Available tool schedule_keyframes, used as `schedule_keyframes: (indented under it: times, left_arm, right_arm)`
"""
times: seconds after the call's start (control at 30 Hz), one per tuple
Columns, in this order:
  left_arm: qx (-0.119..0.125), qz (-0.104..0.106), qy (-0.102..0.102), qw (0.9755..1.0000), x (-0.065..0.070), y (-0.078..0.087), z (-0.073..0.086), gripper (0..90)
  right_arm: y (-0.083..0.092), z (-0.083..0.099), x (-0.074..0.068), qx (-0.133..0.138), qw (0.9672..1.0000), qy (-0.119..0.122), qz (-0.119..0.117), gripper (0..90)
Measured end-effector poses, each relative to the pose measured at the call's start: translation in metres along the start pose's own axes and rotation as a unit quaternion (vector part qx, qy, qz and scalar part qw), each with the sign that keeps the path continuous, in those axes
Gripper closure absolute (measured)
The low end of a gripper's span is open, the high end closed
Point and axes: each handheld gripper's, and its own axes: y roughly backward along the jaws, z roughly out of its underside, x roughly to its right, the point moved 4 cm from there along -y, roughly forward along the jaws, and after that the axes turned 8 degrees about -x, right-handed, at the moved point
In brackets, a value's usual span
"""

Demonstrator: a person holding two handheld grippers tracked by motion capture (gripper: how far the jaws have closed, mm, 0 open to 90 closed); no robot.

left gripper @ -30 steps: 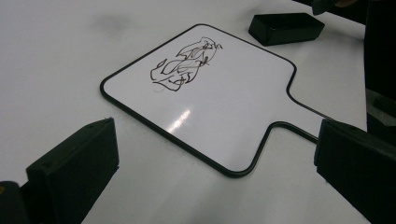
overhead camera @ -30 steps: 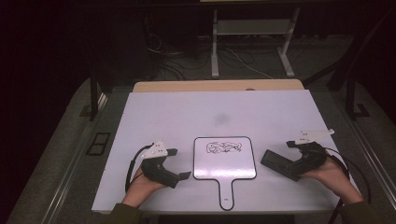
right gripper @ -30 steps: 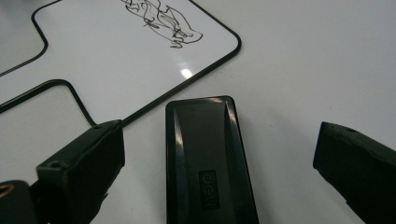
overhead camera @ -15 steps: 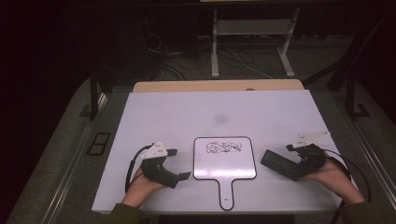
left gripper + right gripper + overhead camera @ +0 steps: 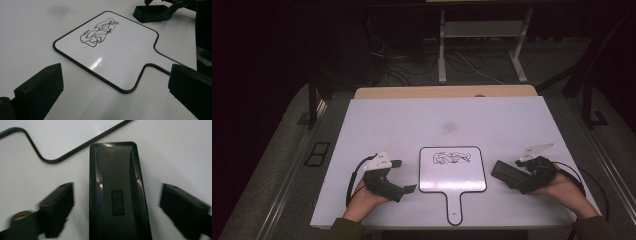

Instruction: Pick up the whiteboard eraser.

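- The right gripper point(image 5: 117, 210) has its two black fingers point(image 5: 57, 207) spread wide, one on each side of a single black oblong plastic eraser block point(image 5: 116, 192) with a small embossed label; neither finger touches it, so it holds nothing.
- That one eraser block point(image 5: 507, 172) lies flat on the worktop, just right of the board.
- The left gripper point(image 5: 404, 176) likewise has its two fingers point(image 5: 40, 91) far apart and empty, resting low over the worktop and pointing toward the board.
- One small white handheld board with a black rim and a short handle point(image 5: 453, 172) lies flat between the two grippers, handle toward the person; it carries one black scribble point(image 5: 98, 31) near its far end.
- Two hands hold the grippers: left hand point(image 5: 362, 200), right hand point(image 5: 562, 187).
- One white rectangular worktop point(image 5: 442, 120) carries it all.
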Motion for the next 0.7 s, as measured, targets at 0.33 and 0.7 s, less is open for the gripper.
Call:
schedule_keyframes:
  times: [0.33, 0.7]
  left_arm:
    - [0.000, 0.000, 0.000, 1.0000, 0.0000, -0.0001, 0.0001, 0.0]
    - [0.002, 0.000, 0.001, 1.0000, 0.0002, 0.0004, -0.0002, 0.0]
  right_arm:
    - [-0.0019, 0.0017, 0.0005, -0.010, 0.9999, -0.002, 0.003, 23.3]
    - [-0.0030, 0.0018, 0.0003, -0.014, 0.9998, 0.002, 0.011, 30.7]
